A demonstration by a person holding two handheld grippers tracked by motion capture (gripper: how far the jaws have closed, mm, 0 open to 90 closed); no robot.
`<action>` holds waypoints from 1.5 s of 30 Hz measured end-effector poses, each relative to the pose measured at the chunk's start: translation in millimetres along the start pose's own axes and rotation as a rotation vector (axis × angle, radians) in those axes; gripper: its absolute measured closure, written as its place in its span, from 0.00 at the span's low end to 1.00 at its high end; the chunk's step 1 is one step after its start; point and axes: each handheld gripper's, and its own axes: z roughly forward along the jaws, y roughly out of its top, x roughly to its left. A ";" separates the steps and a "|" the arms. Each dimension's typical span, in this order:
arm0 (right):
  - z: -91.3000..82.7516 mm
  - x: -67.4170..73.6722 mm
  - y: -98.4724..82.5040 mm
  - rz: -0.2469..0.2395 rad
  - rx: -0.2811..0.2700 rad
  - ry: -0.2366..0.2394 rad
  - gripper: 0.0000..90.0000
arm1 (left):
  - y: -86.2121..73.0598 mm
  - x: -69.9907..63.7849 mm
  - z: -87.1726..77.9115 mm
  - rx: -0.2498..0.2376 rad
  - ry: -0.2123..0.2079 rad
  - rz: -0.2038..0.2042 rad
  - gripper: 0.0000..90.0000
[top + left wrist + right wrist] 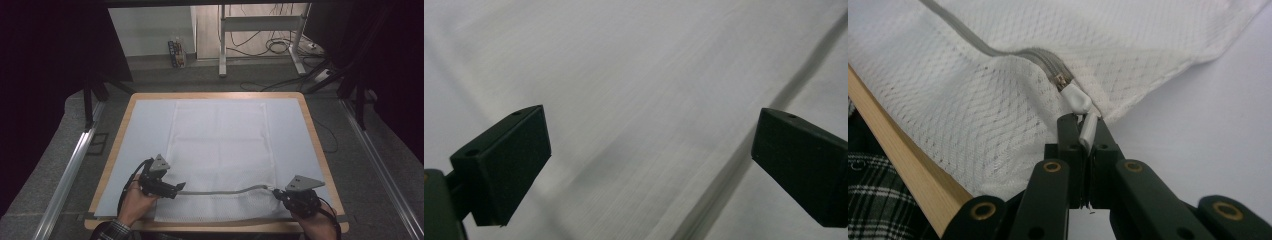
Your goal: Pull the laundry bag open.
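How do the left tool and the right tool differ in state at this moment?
The left tool has its jaws wide apart with nothing between them, over plain white cloth; the right tool is shut on the white zipper pull. The left tool sits at the zipper's left end, the right tool at its right end. Both are black and hand-held.

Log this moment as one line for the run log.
right hand-held gripper: shut on zipper pull | left hand-held gripper: open, over cloth | mesh bag: flat on table
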 end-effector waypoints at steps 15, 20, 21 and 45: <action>-9.0 2.4 4.0 -0.036 -0.079 -0.009 0.97 | 93.2 -67.9 56.0 -0.048 -0.236 0.158 0.05; -11.7 3.5 4.9 -0.044 -0.094 -0.014 0.97 | 118.5 -90.2 79.7 -0.023 -0.271 0.235 0.04; -12.0 3.6 5.1 -0.044 -0.096 -0.014 0.97 | 122.8 -94.9 84.3 -0.020 -0.280 0.243 0.05; -15.6 3.6 6.1 -0.040 -0.103 -0.046 0.97 | 153.5 -133.2 126.6 -0.036 -0.340 0.244 0.04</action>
